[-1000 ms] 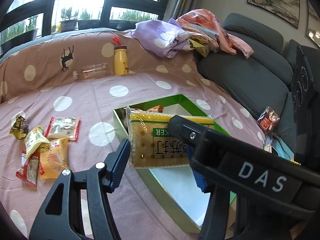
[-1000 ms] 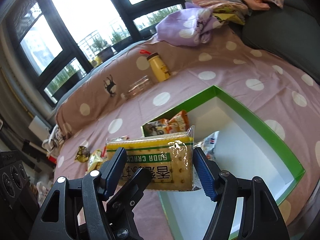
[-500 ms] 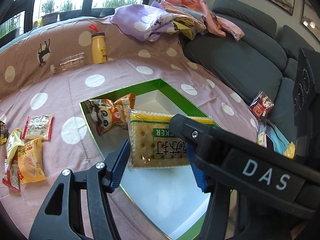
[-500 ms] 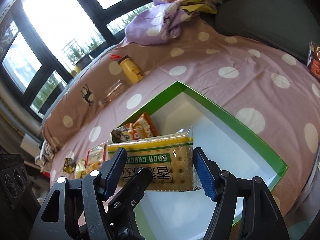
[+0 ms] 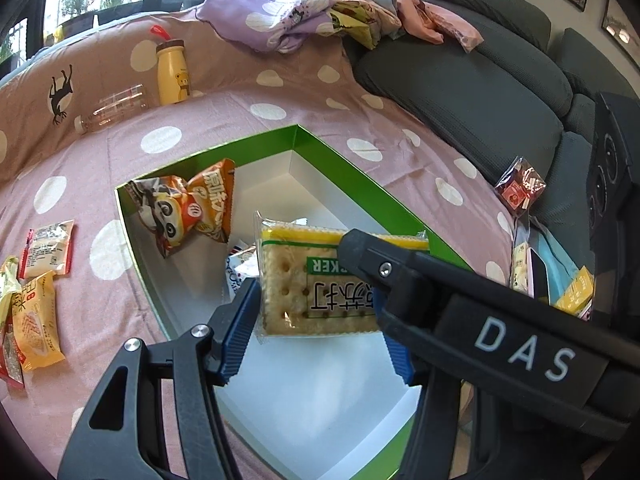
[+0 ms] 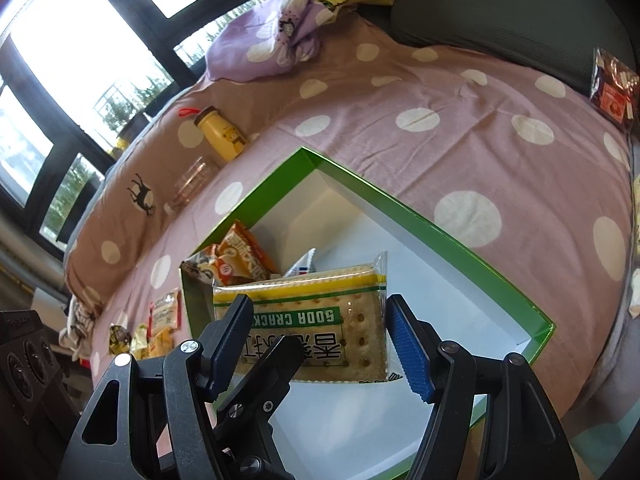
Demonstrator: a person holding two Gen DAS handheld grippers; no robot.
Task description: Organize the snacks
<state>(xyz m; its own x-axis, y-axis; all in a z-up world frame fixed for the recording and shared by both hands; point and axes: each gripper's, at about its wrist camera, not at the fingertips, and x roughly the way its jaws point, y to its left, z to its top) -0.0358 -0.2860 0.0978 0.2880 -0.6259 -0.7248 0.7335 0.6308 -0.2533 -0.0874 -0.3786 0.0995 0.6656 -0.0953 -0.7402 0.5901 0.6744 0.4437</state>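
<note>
both of my grippers were closed on one pack of soda crackers (image 5: 320,276), holding it in the air above the open green box (image 5: 384,196). my left gripper (image 5: 316,320) pinched the pack across its width, blue pads against its two short ends, jaws partly apart because the pack filled the gap. my right gripper (image 6: 320,340) did the same from the other side, one pad on each end of the wrapper, jaws stopped at the pack's width. in the right wrist view the tip of the left gripper's finger crossed in front of the pack's printed face.

the pack hung flat side towards the cameras, over the white floor of the box, nearer the box's middle than its walls. below and behind it an orange snack bag (image 5: 192,208) leaned in the box's left corner, and a small white and blue packet (image 5: 240,268) lay just beside the crackers' lower edge.

outside the box, a few loose snack packets (image 5: 36,280) sat on the pink polka-dot sheet (image 5: 280,112) to the left. a yellow bottle (image 5: 172,72) stood further back beside a clear bottle (image 5: 112,112) lying on its side. a red packet (image 5: 520,188) rested by the grey sofa (image 5: 480,92) on the right, well apart from the box.
</note>
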